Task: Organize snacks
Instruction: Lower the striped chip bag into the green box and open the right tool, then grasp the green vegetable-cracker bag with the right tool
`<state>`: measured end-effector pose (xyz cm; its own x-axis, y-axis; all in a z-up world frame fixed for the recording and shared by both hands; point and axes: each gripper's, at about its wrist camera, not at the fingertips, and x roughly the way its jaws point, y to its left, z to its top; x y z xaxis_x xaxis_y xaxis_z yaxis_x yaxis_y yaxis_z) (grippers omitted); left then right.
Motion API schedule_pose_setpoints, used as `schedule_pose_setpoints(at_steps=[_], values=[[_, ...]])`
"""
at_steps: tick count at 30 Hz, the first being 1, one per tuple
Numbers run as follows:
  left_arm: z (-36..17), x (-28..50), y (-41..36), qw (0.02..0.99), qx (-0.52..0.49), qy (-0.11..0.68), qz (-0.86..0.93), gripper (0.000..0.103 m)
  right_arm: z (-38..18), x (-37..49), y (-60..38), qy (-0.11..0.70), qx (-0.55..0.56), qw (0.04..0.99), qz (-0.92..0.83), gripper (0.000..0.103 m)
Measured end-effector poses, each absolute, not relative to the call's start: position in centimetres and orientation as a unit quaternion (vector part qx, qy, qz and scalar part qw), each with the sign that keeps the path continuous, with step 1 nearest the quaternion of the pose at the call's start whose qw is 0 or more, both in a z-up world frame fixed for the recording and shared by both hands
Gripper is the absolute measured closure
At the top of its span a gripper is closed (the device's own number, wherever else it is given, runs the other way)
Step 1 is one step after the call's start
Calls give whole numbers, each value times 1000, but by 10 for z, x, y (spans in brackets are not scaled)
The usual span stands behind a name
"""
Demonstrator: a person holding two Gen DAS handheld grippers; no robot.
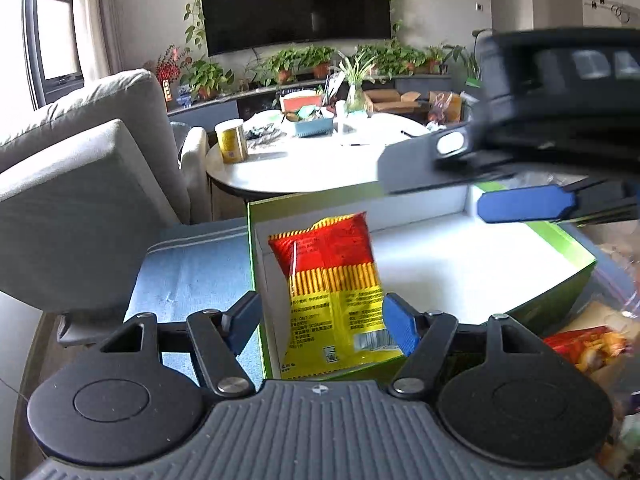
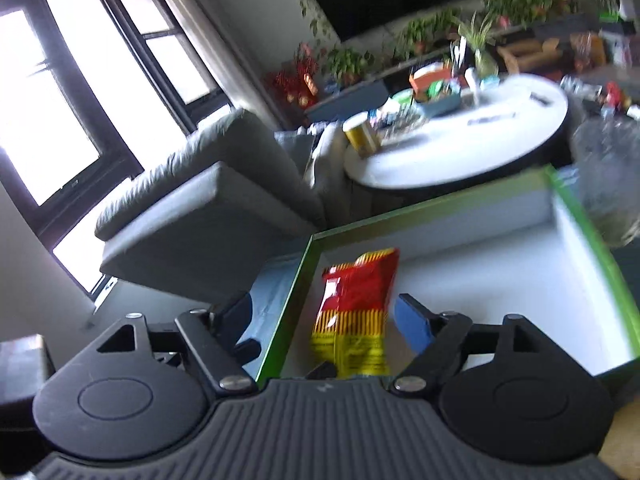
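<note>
A red and yellow snack bag (image 1: pixel 336 280) lies in the left part of a green-rimmed box (image 1: pixel 568 240) with a white inside. My left gripper (image 1: pixel 320 320) is open, its blue fingers either side of the bag's near end, not closed on it. My right gripper (image 2: pixel 324 320) is open above the same bag (image 2: pixel 356 312) in the box (image 2: pixel 592 216). In the left wrist view the right gripper's body (image 1: pixel 552 120) and a blue finger (image 1: pixel 524 202) reach in over the box's far right corner.
The box sits on a blue cloth (image 1: pixel 192 272). More snack packs in a clear bag (image 1: pixel 592 340) lie to its right. A grey sofa (image 1: pixel 80 184) stands left; a round white table (image 1: pixel 304 164) with a yellow can and clutter stands behind.
</note>
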<state>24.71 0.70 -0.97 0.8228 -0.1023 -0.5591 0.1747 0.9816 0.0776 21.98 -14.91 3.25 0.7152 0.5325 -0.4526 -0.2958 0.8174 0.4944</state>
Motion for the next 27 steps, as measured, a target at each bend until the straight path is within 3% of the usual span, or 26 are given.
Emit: schedule_pose_setpoints(at_steps=[4,14,20,27], values=[[4,230,8,959,54,267,-78,28,52,197,-161,272,178,918,227,36],[-11,200,26,952,30,296,-75,27,41,149,-165,299,106,918,239,36],[-15,152,35,945,-52,305,-106,27,25,116,-206,300,131,915,235,36],[-10,101,5,940,-36,291,-177,27,2,71,-234,306,110,925,195,36]])
